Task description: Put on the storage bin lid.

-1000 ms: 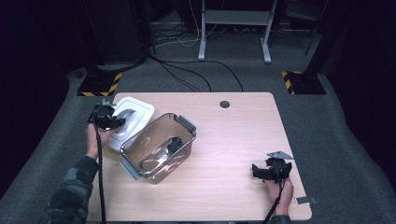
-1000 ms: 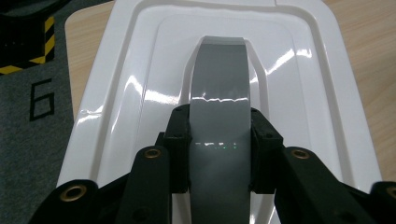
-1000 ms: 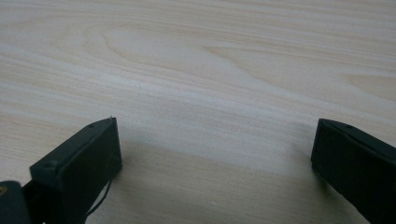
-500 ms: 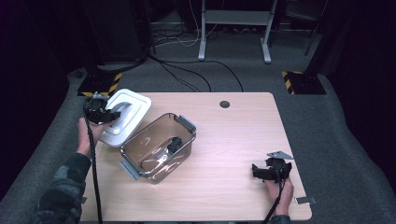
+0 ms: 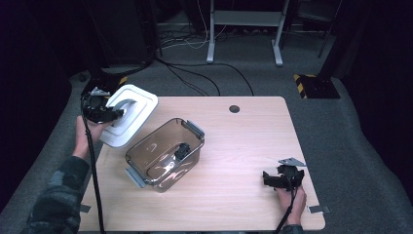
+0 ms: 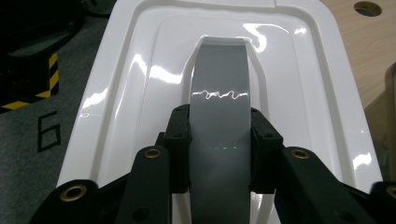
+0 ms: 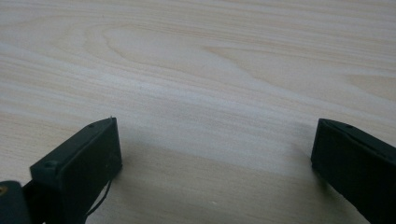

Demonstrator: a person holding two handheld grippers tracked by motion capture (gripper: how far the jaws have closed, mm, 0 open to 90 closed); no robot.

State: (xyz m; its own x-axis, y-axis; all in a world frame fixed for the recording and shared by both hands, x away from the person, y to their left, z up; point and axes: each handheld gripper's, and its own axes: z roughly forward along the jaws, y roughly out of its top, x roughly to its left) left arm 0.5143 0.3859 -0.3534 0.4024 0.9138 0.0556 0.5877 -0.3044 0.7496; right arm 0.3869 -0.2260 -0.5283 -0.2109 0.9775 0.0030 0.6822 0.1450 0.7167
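Observation:
A white container lid [image 5: 130,113] with a grey handle strap [image 6: 219,121] hangs tilted in the air over the table's far left corner. My left gripper [image 5: 113,114] is shut on that grey strap, one pad on each side [image 6: 219,158]. A clear brownish container [image 5: 164,155] with grey side latches stands open on the table, a small black object [image 5: 182,150] inside it. My right gripper [image 5: 267,179] rests low at the table's near right, jaws open over bare wood [image 7: 215,158].
The wooden table [image 5: 243,146] has a round cable hole [image 5: 234,108] near its far edge. Grey carpet, cables and a metal stand's legs lie beyond. Yellow-black striped blocks sit on the floor at far left and far right.
The left gripper has lifted the white lid up and a little to the left, away from the container. The right gripper has stayed still.

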